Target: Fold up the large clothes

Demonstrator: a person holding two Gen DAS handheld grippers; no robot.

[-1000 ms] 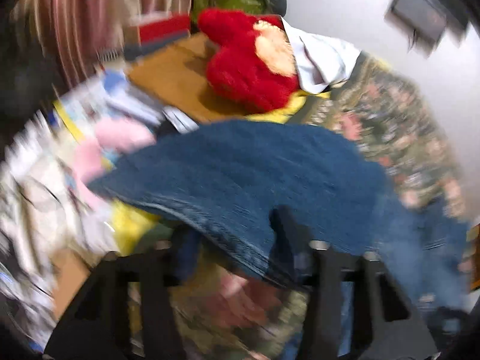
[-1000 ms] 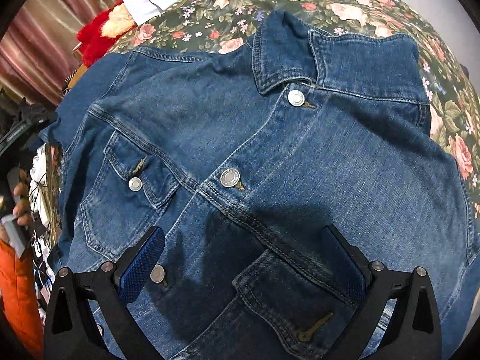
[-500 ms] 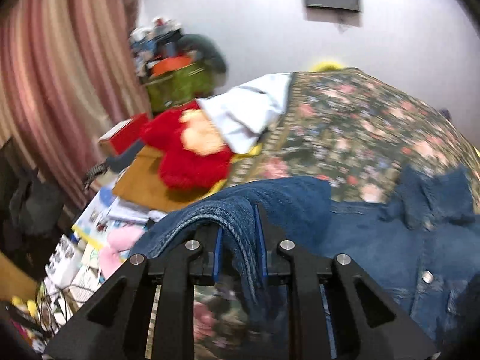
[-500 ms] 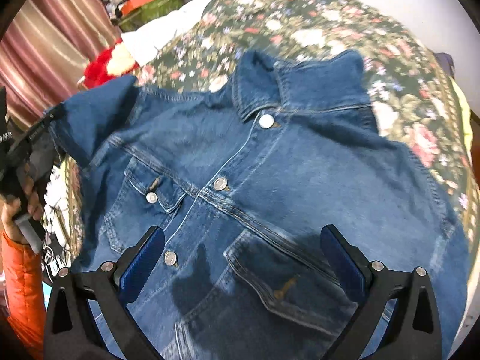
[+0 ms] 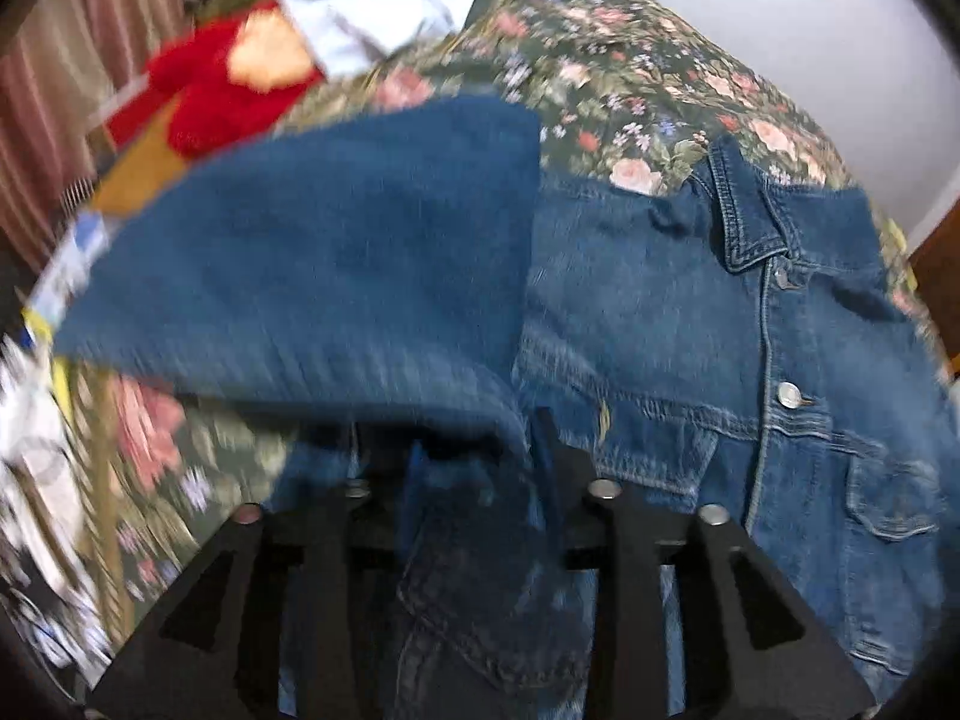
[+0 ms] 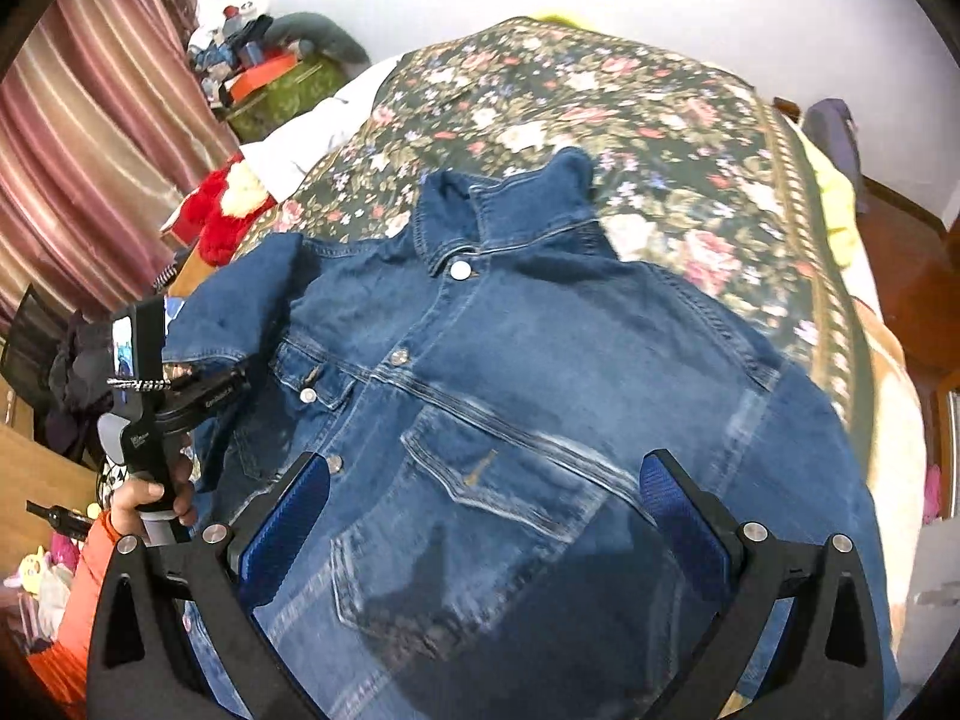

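A blue denim jacket [image 6: 540,390] lies front up and buttoned on the floral bedspread [image 6: 630,108], collar toward the far side. Its left sleeve [image 5: 330,258] is lifted and folded in over the chest. The cuff end hangs between the jaws of my left gripper [image 5: 477,450], which are opening, and the pads no longer squeeze the denim. In the right wrist view a hand [image 6: 150,498] holds that gripper at the jacket's left edge. My right gripper [image 6: 483,468] hovers wide open above the lower front of the jacket, with nothing between its fingers.
A red plush toy [image 6: 222,216] and a white cloth [image 5: 372,18] lie at the bed's far left corner. A striped curtain [image 6: 78,150] and floor clutter [image 5: 36,450] stand to the left. Dark wooden furniture [image 6: 918,276] borders the bed's right side.
My left gripper closed on the sleeve, carried it rightward over the jacket's chest, and its jaws now stand wider apart. My right gripper rose away from the jacket, still open.
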